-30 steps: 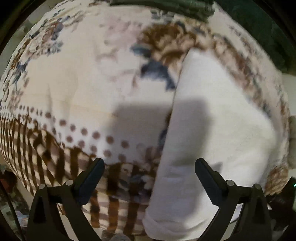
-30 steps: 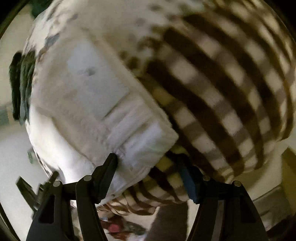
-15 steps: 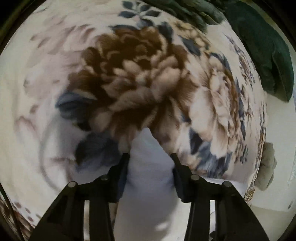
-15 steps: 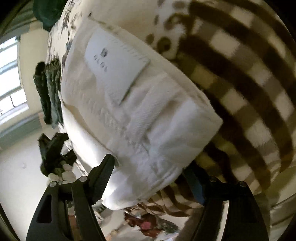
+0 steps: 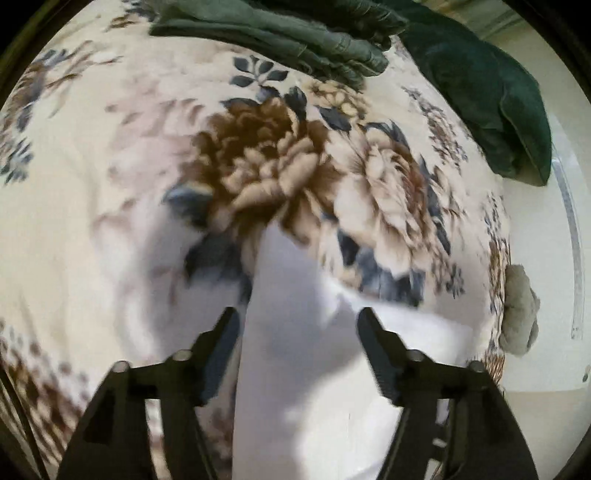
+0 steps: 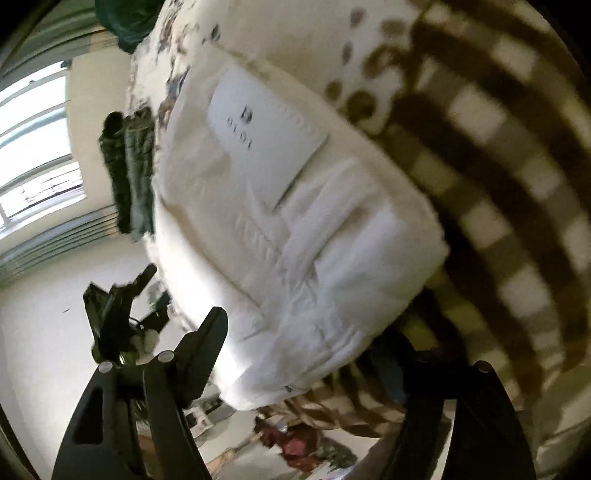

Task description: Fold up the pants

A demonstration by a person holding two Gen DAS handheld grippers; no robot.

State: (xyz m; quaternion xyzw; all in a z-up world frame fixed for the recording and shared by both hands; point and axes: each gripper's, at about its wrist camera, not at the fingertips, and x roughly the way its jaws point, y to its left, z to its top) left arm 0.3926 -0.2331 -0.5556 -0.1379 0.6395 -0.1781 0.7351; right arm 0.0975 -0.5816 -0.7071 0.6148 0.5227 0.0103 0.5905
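White pants [image 5: 295, 369] lie on a floral blanket [image 5: 258, 166]. One narrow end of them runs up between the fingers of my left gripper [image 5: 297, 332]. Its jaws are opening and the pads stand off the cloth. In the right wrist view the folded waist end [image 6: 295, 229], with a sewn white label [image 6: 266, 133], hangs over the bed's edge. That end sits between the fingers of my right gripper [image 6: 310, 339], whose jaws are also opening. Its right finger is lost in shadow under the cloth.
Folded green clothes [image 5: 295, 33] and a dark green pillow [image 5: 487, 96] lie at the far end of the bed. The blanket turns brown-checked [image 6: 498, 184] near the waist end. A window [image 6: 33, 147] is at the left. Clutter [image 6: 295, 443] lies on the floor below.
The left gripper swung from the checked side towards the flowers, closed on the white cloth half a second ago, and has since spread. The right view tilted and its fingers widened slightly around the waist end.
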